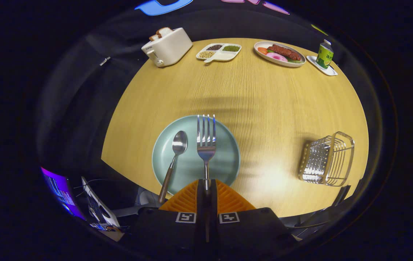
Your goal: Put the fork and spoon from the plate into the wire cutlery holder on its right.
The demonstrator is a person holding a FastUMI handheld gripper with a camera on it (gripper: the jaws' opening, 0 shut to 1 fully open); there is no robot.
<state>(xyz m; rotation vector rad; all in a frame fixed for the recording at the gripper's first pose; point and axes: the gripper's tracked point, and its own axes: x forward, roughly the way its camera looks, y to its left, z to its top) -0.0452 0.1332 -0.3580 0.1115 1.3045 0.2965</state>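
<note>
Gripper (pixel 206 186) at bottom centre of the frame, fingers pressed together on the handle of the shiny steel fork (pixel 206 139); both pads squeeze the handle end, with almost no gap between them. Fork points straight ahead from the fingertips, tines toward the upper part of the frame, head over the round pale-green plate (pixel 224 163) (can't tell if the fork is touching the plate or lifted off it). Steel spoon with a brown wooden handle (pixel 173 159) lies just left of the fork, bowl on the plate, handle slanting down-left and sticking out past the plate's near rim. Plate sits on the round light-wood table (pixel 264 98), centre-low in the frame. Silver wire cutlery holder (pixel 327 158) stands at the right of the frame, well apart from the plate, near the table's right edge. Along the far rim of the table, upper frame, left to right: cream two-slot toaster with bread slices in it (pixel 167 46), white divided tray with beans and grains (pixel 219 52), white oval dish of toy food (pixel 279 53), green drink bottle (pixel 324 54) on a small white saucer (pixel 331 71). Lit laptop screen (pixel 61 190) at lower left, off the table.
</note>
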